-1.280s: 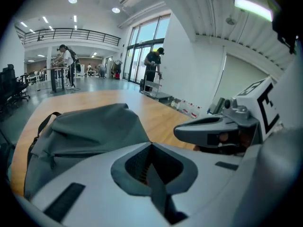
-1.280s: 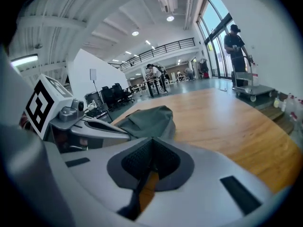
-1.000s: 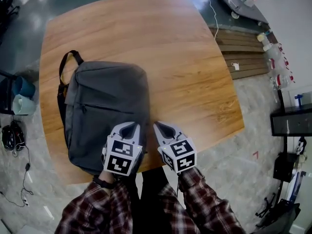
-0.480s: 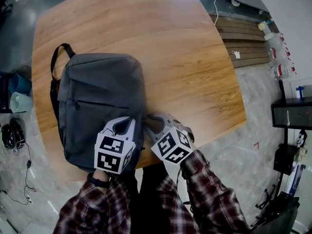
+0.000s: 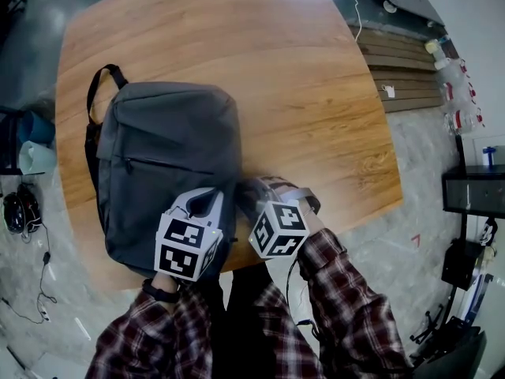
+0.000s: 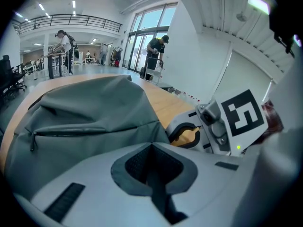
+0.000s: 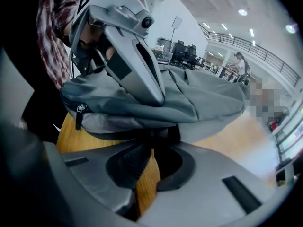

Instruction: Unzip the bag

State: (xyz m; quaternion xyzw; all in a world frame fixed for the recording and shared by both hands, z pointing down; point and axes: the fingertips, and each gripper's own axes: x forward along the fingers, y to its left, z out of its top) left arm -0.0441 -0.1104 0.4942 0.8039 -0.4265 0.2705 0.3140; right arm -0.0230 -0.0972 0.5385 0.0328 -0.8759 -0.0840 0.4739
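Bag (image 5: 170, 172) lies on counter (image 5: 300, 93), toward its left side. My L claw (image 5: 208, 202) sits on bag's near end, pressed together. R claw (image 5: 249, 194) at bag's near-right edge, a slit apart.

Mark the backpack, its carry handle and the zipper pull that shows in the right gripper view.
backpack (image 5: 170, 160), head view, middle of front panel.
carry handle (image 5: 100, 74), head view, top of loop.
zipper pull (image 7: 79, 117), right gripper view, hanging tab.
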